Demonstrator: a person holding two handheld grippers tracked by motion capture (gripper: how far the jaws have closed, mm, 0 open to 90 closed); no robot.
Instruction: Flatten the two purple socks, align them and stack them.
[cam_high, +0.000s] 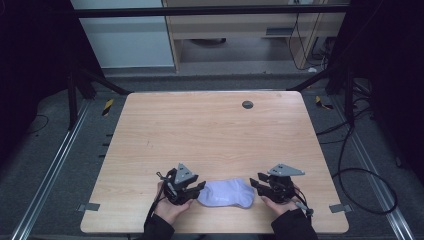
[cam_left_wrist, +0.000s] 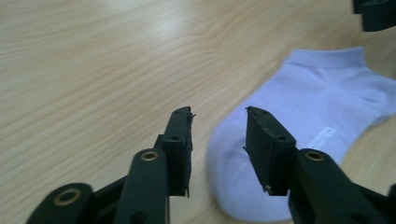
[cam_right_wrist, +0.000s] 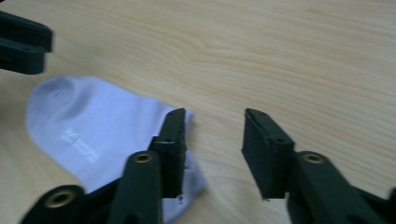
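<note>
Between the two grippers, left (cam_high: 200, 187) and right (cam_high: 254, 184), the sock (cam_high: 226, 193) lies lengthwise; both stand apart, gripping nothing, equally near.

One sock (cam_high: 226, 194), two claws: left claw (cam_high: 200, 186), right claw (cam_high: 254, 182); one table (cam_high: 210, 130).

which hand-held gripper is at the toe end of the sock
The left hand-held gripper: the rounded toe of the sock lies by it, while the right hand-held gripper is at the cuff end.
</note>
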